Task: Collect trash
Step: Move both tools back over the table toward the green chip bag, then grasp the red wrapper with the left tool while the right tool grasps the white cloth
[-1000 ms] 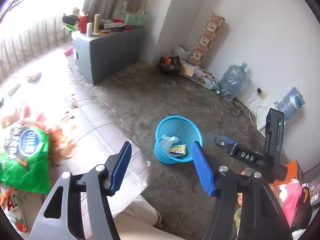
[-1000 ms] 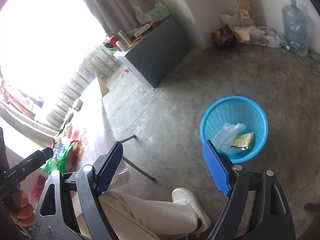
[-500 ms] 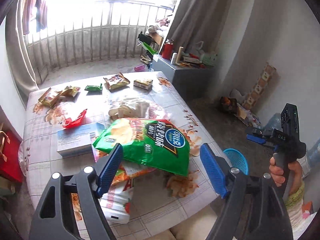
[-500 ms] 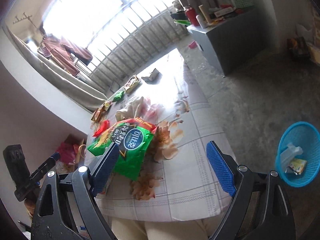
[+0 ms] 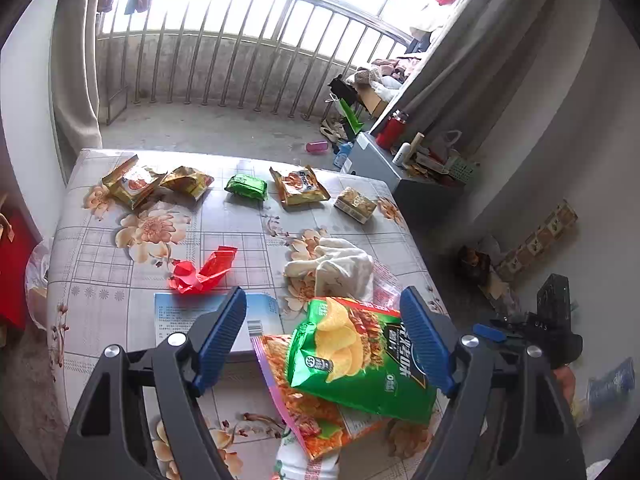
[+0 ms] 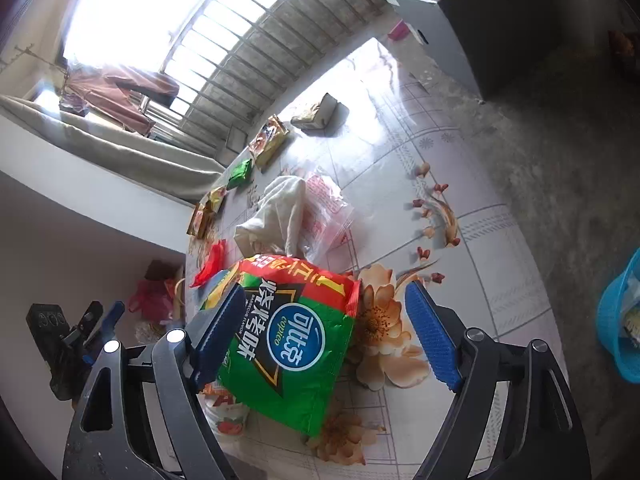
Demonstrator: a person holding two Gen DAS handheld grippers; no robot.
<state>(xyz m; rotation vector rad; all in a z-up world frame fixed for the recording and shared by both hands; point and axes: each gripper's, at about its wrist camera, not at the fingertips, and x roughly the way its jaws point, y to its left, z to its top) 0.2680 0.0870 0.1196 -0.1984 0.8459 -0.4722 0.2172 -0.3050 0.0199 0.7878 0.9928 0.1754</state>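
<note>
A green chip bag lies on the floral table, on top of an orange snack bag; it also shows in the right wrist view. My left gripper is open and empty above it. My right gripper is open and empty, with the green bag between its fingers in view, not gripped. A red wrapper, a white crumpled cloth and several small snack packets lie farther back. The blue trash basket stands on the floor at the right.
A light blue box lies under the left finger. A clear plastic bag lies beside the cloth. A grey cabinet with bottles stands beyond the table. A balcony railing is behind.
Both grippers have swung from the floor basket up to the table and closer to the green chip bag. Both stayed open.
</note>
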